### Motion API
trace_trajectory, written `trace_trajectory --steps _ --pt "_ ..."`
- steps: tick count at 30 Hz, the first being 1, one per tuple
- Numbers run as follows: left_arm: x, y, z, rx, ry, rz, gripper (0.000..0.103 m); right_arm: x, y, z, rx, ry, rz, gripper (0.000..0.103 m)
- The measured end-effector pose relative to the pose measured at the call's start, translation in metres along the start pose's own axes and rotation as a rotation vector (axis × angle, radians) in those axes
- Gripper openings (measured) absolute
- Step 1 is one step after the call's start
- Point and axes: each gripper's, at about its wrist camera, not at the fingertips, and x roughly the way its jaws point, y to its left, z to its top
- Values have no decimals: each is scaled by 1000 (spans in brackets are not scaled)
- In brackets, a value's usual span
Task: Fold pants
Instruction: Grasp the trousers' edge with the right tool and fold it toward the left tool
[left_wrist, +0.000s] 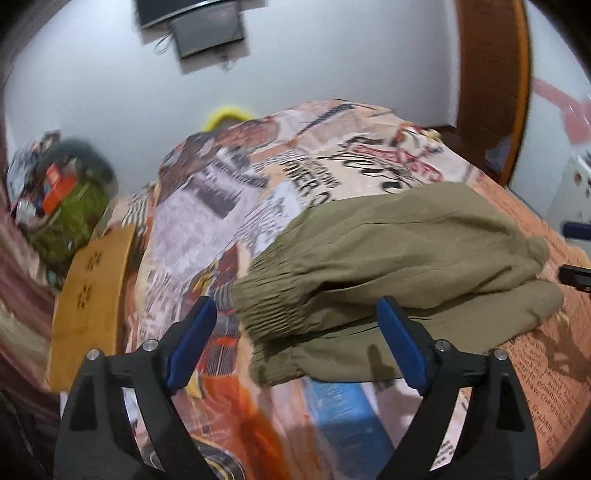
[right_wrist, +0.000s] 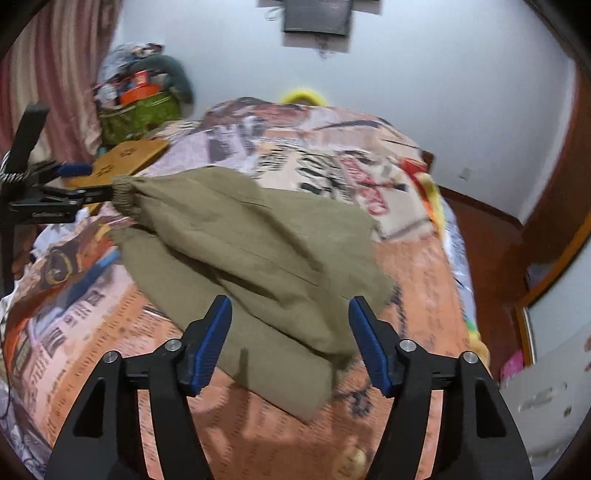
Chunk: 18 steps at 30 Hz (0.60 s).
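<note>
Lying folded over on the bed (left_wrist: 535, 206), near its front edge, pants (left_wrist: 388, 258) look doubled. Left tongs (left_wrist: 295, 347) and right tongs (right_wrist: 290, 341) both gape wide, holding nothing, hovering just above the cloth. Likely left: another fold or smoothing.

Matt olive cloth pants (left_wrist: 399, 258), soft printed bedspread (left_wrist: 207, 206), glossy wooden headboard (left_wrist: 491, 85), carved wood panel (left_wrist: 88, 291)

— Any writing you can read?
— Only on the bedspread (left_wrist: 207, 206). In the left wrist view, lower right, small newspaper-style print gives "Graham" and "community"; large black letters at upper centre are cut off, perhaps "POWER".
— And the right wrist view?
— Print too blurred to read.
</note>
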Motion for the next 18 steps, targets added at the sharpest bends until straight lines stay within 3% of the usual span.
trace_trajectory --steps 6,13,15,18 --pt "21 -42 2 173 21 5 89 41 28 10 -90 52 65 64" --pt "43 -56 0 215 55 -13 89 82 24 13 -88 116 109 62" --pt "48 -57 1 221 59 -10 89 90 23 13 -88 122 101 45" --pt "51 -58 4 214 56 -16 89 98 23 14 -89 123 84 29"
